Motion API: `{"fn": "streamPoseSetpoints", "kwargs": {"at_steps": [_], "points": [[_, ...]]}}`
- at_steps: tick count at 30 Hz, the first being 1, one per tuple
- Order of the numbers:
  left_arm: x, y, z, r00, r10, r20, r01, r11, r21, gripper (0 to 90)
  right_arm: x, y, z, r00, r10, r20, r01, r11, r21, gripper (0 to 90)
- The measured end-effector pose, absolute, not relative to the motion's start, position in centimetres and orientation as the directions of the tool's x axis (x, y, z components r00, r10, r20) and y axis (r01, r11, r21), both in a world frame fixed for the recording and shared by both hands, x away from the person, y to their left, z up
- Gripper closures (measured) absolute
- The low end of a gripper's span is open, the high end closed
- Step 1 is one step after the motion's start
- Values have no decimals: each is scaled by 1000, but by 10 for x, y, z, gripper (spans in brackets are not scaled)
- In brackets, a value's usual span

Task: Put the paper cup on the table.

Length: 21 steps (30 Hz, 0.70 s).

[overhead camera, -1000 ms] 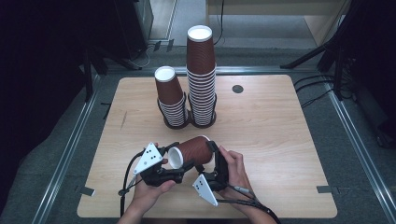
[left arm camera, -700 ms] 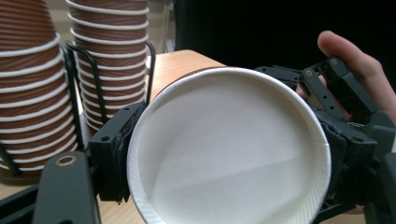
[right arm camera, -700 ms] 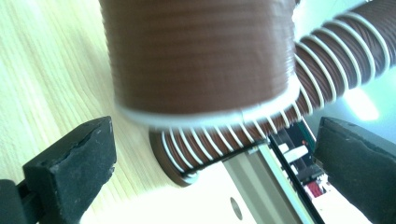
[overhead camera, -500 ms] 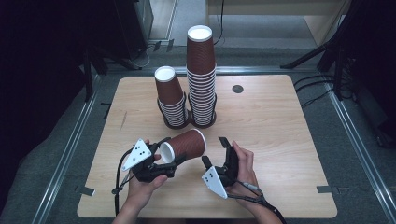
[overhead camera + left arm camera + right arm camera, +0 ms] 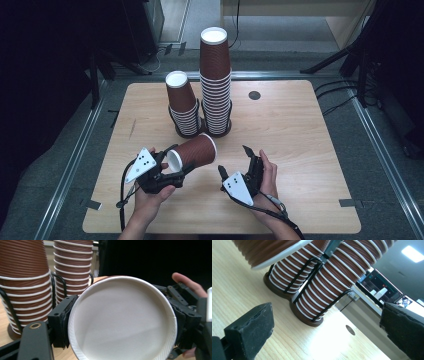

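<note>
Wood table (image 5: 300, 130): L gripper (image 5: 176, 167) clamped cup (image 5: 192, 152) sideways before stacks (image 5: 200, 107), prob for restacking; R gripper (image 5: 234, 161) beside cup, jaws wide, empty.

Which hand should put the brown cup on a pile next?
Left. The left tool already grips the brown ribbed paper cup, lying sideways just before the two stacks of brown cups. The right tool is open, holding nothing, off to the cup's right.

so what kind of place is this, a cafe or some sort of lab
Probably a lab or recording setup, not a cafe: a bare wooden table edged by metal rails, cables on the floor, and a monitor in a dim room behind the cup stacks.
</note>
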<state>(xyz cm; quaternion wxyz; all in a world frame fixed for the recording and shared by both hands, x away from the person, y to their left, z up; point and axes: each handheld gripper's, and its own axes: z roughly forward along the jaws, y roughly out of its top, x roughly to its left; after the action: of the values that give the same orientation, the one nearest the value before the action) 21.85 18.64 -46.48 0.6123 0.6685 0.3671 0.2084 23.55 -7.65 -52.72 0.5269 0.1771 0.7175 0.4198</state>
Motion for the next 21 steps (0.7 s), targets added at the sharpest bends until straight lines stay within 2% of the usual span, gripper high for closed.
{"fn": "streamPoseSetpoints", "kwargs": {"at_steps": [6,10,15,17,21], "points": [[220,188,-466,632,754,-178,221,45,974,215,233,-75,-520,-408,767,-495,-114,495,861,0],[221,187,-466,633,754,-175,211,49,976,215,233,-77,-516,-377,818,-435,-70,443,894,1],[221,184,-469,636,752,-171,205,49,978,215,234,-81,-511,-422,865,-272,20,308,951,137],[222,184,-469,636,752,-173,205,51,977,214,234,-82,-509,-436,875,-212,48,258,965,141],[221,185,-469,630,758,-166,195,52,979,214,234,-82,-508,-437,882,-179,64,229,971,143]]}}
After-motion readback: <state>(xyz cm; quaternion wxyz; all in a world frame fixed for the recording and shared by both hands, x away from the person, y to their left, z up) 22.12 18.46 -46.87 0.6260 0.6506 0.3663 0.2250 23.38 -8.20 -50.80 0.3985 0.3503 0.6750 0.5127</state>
